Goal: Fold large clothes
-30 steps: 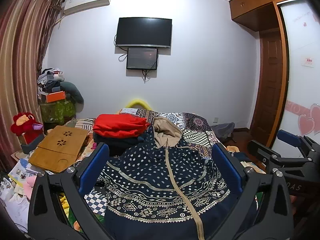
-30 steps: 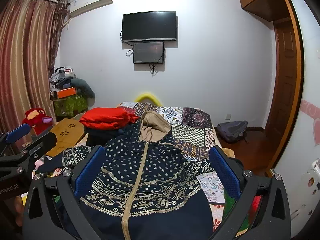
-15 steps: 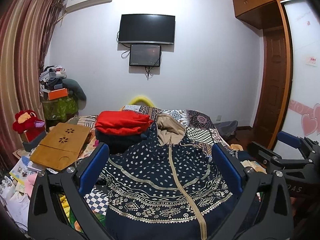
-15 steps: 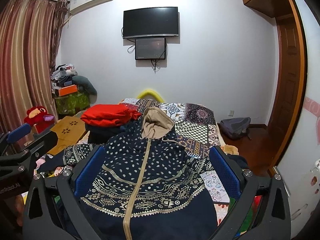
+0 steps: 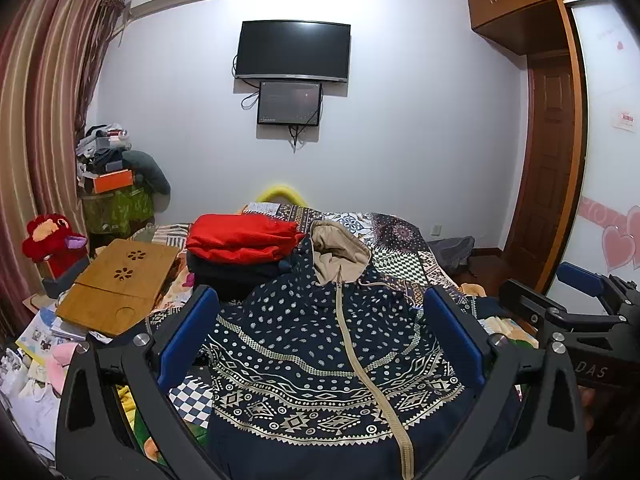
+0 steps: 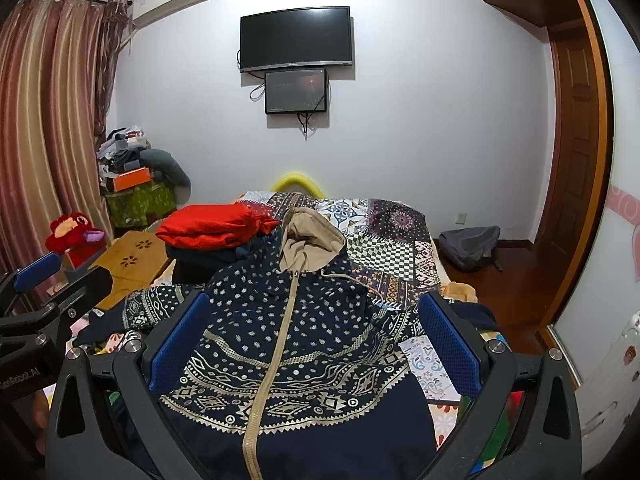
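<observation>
Both tools are spread wide and hold nothing: the left tool (image 5: pixel 320 336) and the right tool (image 6: pixel 310 332) hang over the lower part of a navy patterned hooded jacket (image 5: pixel 320 344). The jacket lies flat and zipped on the bed (image 6: pixel 384 248), its tan hood (image 5: pixel 340 250) pointing toward the far wall. Compared with a second ago, both views have tilted up slightly. Beside the hood sits a folded red garment (image 5: pixel 240 236). A television (image 5: pixel 294 56) hangs on the wall.
</observation>
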The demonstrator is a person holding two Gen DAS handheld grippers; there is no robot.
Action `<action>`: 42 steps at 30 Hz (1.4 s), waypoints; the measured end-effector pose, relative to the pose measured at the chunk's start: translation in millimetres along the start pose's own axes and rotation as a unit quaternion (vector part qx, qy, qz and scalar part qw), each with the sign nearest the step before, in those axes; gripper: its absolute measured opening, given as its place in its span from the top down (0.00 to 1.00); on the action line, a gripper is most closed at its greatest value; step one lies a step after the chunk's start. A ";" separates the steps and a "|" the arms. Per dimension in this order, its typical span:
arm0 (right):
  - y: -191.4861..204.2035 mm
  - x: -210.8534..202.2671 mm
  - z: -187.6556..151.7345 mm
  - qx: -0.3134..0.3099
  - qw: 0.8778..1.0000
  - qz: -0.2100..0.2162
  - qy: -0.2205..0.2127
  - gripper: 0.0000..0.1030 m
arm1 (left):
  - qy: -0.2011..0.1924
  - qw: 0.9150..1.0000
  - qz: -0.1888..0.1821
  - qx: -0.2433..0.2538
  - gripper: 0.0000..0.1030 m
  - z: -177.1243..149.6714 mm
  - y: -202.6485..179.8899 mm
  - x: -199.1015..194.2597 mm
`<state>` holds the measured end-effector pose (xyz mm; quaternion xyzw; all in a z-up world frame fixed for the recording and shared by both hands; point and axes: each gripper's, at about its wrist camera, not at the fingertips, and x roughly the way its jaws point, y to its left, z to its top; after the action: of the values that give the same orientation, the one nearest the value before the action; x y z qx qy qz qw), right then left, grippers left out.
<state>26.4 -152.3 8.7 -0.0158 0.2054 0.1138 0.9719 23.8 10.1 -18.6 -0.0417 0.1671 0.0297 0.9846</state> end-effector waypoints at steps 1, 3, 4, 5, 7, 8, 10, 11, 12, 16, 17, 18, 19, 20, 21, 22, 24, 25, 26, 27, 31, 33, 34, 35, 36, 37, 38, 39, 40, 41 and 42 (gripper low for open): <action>0.2 1.6 0.0 0.000 1.000 0.000 0.002 0.00 | 0.001 1.000 0.000 -0.001 0.00 0.0 0.5 1.7; 0.4 5.4 0.3 -0.001 1.000 -0.001 0.005 0.00 | 0.004 1.000 0.000 -0.002 0.00 -0.2 2.7 5.0; 0.4 6.9 0.4 0.000 1.000 -0.001 0.006 0.00 | 0.006 1.000 0.002 -0.003 0.00 -0.6 4.2 7.8; 0.5 10.1 0.7 0.000 1.000 -0.002 0.009 0.00 | 0.007 1.000 0.004 -0.004 0.00 -0.5 5.5 10.3; 0.0 16.1 1.0 0.001 1.000 -0.002 0.015 0.00 | 0.011 1.000 0.007 -0.007 0.00 -0.6 9.6 17.6; -0.3 20.1 1.3 0.001 1.000 -0.002 0.018 0.00 | 0.014 1.000 0.009 -0.009 0.00 -0.2 12.1 21.0; -1.6 28.3 1.4 0.004 1.000 0.000 0.025 0.00 | 0.019 1.000 0.015 -0.015 0.00 0.0 19.7 29.9; -1.9 33.6 2.0 0.005 1.000 0.000 0.029 0.00 | 0.021 0.999 0.019 -0.017 0.00 0.3 23.2 33.9; -2.5 37.2 2.1 0.005 0.999 -0.001 0.032 0.00 | 0.024 0.999 0.024 -0.019 0.00 0.8 28.1 39.1; -4.3 61.2 2.7 0.008 0.999 -0.003 0.052 0.00 | 0.035 0.998 0.047 -0.032 0.00 2.3 53.0 61.4; -4.9 65.2 2.3 0.008 0.998 -0.004 0.055 0.00 | 0.038 0.997 0.055 -0.037 0.00 1.9 60.9 67.4; -5.6 71.7 2.1 0.009 0.998 -0.005 0.060 0.00 | 0.042 0.996 0.064 -0.042 0.00 1.3 67.9 72.5; -6.1 78.3 1.6 0.009 0.998 -0.005 0.066 0.00 | 0.048 0.995 0.074 -0.048 0.00 0.4 78.2 80.1; -6.8 83.9 1.1 0.009 0.997 -0.006 0.070 0.00 | 0.053 0.994 0.081 -0.054 0.00 -0.7 86.7 85.6; -7.6 91.0 0.7 0.009 0.997 -0.006 0.077 0.00 | 0.062 0.992 0.090 -0.063 0.00 -3.0 99.0 93.5; -8.4 97.5 0.4 0.009 0.996 -0.005 0.084 0.00 | 0.069 0.990 0.099 -0.073 0.00 -5.2 110.5 100.3; -9.0 113.7 -2.3 0.003 0.995 -0.005 0.101 0.00 | 0.089 0.985 0.118 -0.093 0.00 -11.3 131.9 112.8; -9.1 119.1 -3.5 -0.001 0.994 -0.006 0.107 0.00 | 0.102 0.981 0.126 -0.105 0.00 -15.8 145.8 120.5; -9.6 127.0 -5.8 -0.007 0.993 -0.010 0.116 0.00 | 0.118 0.977 0.133 -0.120 0.00 -21.3 160.6 128.3; -10.3 133.3 -7.9 -0.011 0.992 -0.014 0.124 0.00 | 0.130 0.973 0.138 -0.133 0.00 -26.6 174.1 134.2; -13.9 155.3 -16.7 -0.013 0.987 -0.020 0.159 0.00 | 0.190 0.948 0.143 -0.212 0.00 -59.5 232.2 159.6; -15.5 165.5 -21.9 -0.007 0.984 -0.020 0.177 0.00 | 0.210 0.936 0.148 -0.240 0.00 -76.0 253.9 168.2; -16.4 170.3 -24.5 -0.003 0.982 -0.019 0.187 0.00 | 0.223 0.929 0.148 -0.255 0.00 -85.4 264.3 173.1; -16.9 174.3 -26.3 0.001 0.981 -0.018 0.194 0.00 | 0.236 0.923 0.140 -0.270 0.00 -94.8 273.6 178.2; -17.2 177.6 -27.6 0.003 0.980 -0.016 0.198 0.00 | 0.246 0.917 0.131 -0.284 0.00 -103.3 281.2 183.4; -17.4 180.8 -29.0 0.006 0.979 -0.015 0.202 0.00 | 0.255 0.910 0.114 -0.307 0.00 -114.5 291.4 189.3; -17.0 183.4 -29.9 0.007 0.978 -0.015 0.206 0.00 | 0.261 0.903 0.101 -0.325 0.00 -121.9 298.5 192.8; -17.0 186.3 -30.9 0.009 0.977 -0.016 0.211 0.00 | 0.266 0.896 0.090 -0.345 0.01 -129.9 305.3 196.0; -17.6 189.4 -31.6 0.010 0.977 -0.016 0.214 0.00 | 0.270 0.885 0.077 -0.372 0.03 -139.6 313.8 199.5; -18.0 192.0 -32.0 0.011 0.976 -0.016 0.216 0.00 | 0.272 0.877 0.070 -0.390 0.07 -146.7 319.8 201.6; -18.5 194.5 -32.6 0.013 0.975 -0.016 0.219 0.00 | 0.275 0.867 0.063 -0.410 0.11 -153.4 324.3 203.3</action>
<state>190.8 -131.1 -99.8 -0.0313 0.4146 0.0898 0.9050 141.8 327.6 -253.7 -0.4377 0.4059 0.1444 0.7891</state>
